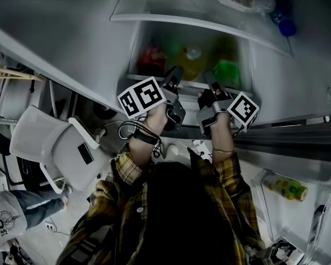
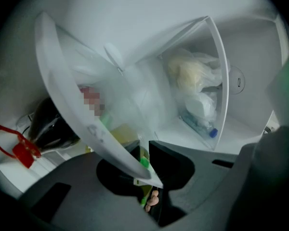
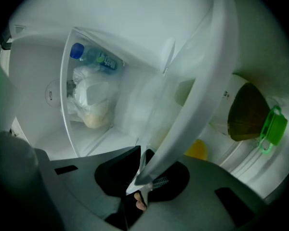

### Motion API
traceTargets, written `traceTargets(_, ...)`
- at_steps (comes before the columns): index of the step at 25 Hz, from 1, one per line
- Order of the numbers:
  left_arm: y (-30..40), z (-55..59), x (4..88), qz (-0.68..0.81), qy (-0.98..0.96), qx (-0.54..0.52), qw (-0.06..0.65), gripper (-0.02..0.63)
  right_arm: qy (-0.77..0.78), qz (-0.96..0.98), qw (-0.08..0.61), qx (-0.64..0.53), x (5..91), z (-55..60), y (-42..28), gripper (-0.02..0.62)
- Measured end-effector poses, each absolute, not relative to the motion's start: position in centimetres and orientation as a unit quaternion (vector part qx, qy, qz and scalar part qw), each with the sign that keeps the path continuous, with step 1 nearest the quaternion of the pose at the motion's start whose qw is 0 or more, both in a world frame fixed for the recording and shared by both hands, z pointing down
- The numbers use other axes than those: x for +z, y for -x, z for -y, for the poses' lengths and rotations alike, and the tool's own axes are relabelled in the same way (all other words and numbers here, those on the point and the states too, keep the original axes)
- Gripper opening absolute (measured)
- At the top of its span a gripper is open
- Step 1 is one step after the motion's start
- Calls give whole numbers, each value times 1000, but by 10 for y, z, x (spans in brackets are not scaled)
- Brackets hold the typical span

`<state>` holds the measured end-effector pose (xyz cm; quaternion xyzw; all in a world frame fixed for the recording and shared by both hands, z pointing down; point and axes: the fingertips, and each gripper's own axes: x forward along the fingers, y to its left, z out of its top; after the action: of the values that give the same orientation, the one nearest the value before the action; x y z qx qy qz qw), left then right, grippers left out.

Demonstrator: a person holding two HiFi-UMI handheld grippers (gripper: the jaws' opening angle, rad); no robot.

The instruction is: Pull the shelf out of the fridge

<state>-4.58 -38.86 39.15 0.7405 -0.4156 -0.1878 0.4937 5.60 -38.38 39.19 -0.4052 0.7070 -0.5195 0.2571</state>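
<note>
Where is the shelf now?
The shelf is at the head view's centre, in the fridge, under the upper shelf; the left gripper and right gripper clamp its front edge.

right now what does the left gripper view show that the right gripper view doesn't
Only the left gripper view: a red tag on a loop. Only the right gripper view: a brown bottle with a green cap. Both: the white shelf, its front edge gripped in the jaws, and beyond it a plastic bag and a blue-capped bottle.
</note>
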Motion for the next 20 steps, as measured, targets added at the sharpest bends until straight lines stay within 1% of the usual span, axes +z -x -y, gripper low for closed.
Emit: traceTargets(20, 45, 352, 394, 409, -742, -186, 498, 68, 402, -712, 249, -519, 394, 347, -57, 55)
